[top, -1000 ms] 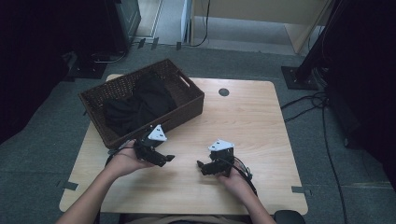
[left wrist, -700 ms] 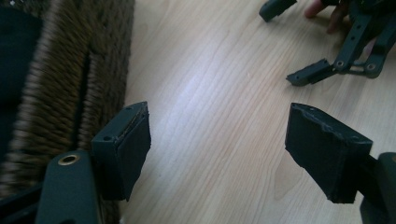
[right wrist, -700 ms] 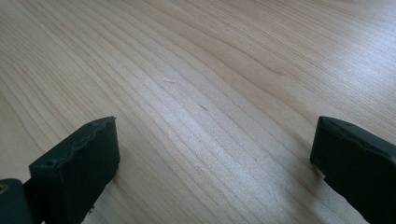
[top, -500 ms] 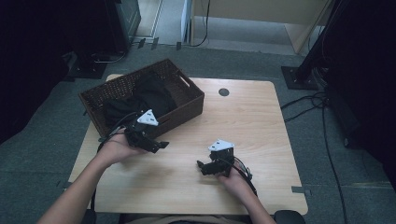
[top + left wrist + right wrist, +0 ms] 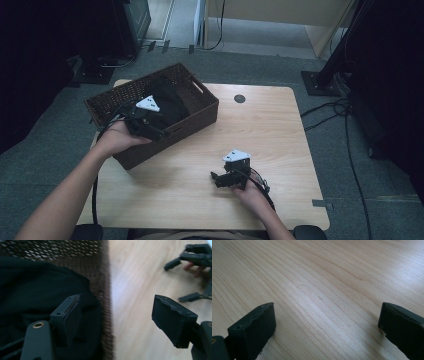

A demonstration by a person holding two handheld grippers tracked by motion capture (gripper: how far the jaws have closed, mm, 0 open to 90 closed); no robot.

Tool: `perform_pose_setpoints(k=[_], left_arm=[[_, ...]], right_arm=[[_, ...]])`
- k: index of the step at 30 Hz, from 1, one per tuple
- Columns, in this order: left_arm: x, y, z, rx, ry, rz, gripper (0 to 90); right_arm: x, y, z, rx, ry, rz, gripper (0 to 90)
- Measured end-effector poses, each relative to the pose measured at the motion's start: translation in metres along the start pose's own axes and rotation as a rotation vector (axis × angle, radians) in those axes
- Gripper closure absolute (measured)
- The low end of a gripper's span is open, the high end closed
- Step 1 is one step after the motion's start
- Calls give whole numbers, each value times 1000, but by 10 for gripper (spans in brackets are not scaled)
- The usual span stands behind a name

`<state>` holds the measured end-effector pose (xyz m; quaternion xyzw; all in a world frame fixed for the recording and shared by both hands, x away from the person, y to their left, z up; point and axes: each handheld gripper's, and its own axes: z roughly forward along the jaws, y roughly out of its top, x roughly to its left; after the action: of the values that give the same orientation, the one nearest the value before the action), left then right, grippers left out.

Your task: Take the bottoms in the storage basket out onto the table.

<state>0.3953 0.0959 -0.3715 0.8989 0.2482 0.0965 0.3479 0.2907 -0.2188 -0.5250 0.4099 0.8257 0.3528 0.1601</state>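
High view looks down on the table (image 5: 280,130); both tool views skim it closely.

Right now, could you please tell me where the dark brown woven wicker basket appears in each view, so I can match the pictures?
High view: the dark brown woven wicker basket sits at the table's far left, black cloth inside.
Left gripper view: its woven wall runs down the middle, left of centre, with the cloth to its left.
Right gripper view: bare wood grain between the jaws; no basket.
Shared landmark: the light wooden tabletop.
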Motion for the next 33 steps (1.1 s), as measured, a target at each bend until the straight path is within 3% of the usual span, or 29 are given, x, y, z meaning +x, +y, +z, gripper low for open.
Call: perform_pose_setpoints(k=[5,9,11,19,23,27,29,31,33], left_arm=[[21,7,3,6,18,-21,243],[35,11,11,37,46,19,256],[42,12,18,61,58,18,256],[62,-2,47,108,72,-18,248],[73,-12,54,121,70,-92,228],[82,-22,60,127,78,-135,182],[86,-27,66,148,73,-162,134],[92,-30,73,165,40,-211,93],[95,-32,83,157,45,-250,0]], right_arm=[[0,0,0,0,-2,1,11],[0,0,0,0,-2,1,12],[0,0,0,0,-1,1,12],[0,0,0,0,-1,0,12],[0,0,0,0,-1,0,12],[0,0,0,0,-1,1,11],[0,0,0,0,-2,1,11],[0,0,0,1,-3,2,11],[0,0,0,1,-4,3,11]])
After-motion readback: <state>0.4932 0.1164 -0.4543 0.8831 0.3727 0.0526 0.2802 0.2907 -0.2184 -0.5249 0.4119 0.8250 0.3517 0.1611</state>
